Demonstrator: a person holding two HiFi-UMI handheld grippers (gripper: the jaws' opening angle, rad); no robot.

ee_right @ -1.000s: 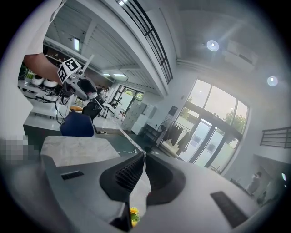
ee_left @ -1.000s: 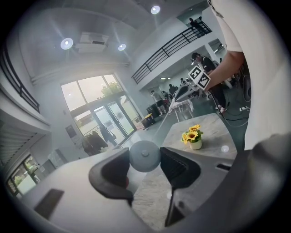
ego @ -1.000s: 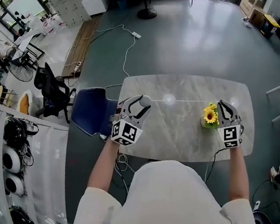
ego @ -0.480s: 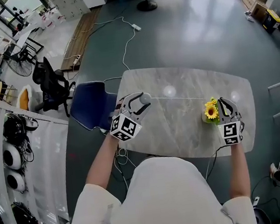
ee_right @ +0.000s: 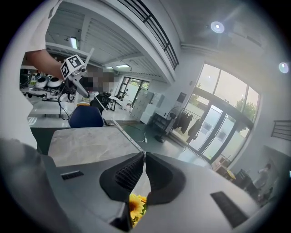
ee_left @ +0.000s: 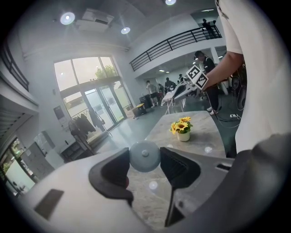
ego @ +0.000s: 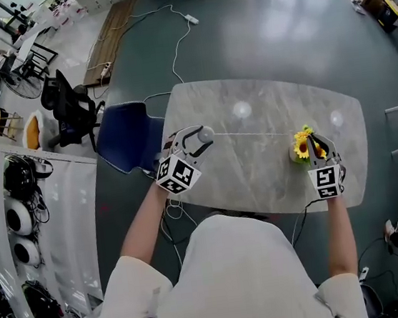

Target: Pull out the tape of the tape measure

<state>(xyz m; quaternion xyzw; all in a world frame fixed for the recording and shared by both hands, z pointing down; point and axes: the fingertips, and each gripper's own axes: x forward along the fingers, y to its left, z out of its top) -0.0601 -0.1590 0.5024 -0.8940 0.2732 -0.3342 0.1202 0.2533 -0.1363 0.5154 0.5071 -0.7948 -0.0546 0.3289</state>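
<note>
**Tape drawn taut above the marble table**

The left gripper (ego: 198,137) clamps the tape measure (ee_left: 144,156) — a round, pale grey case sitting squarely between its two dark pads, which press on it from either side, so the jaws stand fairly wide. From the case the tape (ego: 254,135) runs as a thin, straight line above the marble table (ego: 259,180) to the right gripper (ego: 318,147). There the jaws are pressed together at their tips, pinching the tape's end. In the right gripper view the tape leads away from the closed tips toward the other gripper, well apart from it. A small pot of sunflowers (ego: 301,148) stands on the table just beside the right gripper — its blooms show under the closed jaws. A blue chair (ego: 129,147) stands at the table's left end.
</note>
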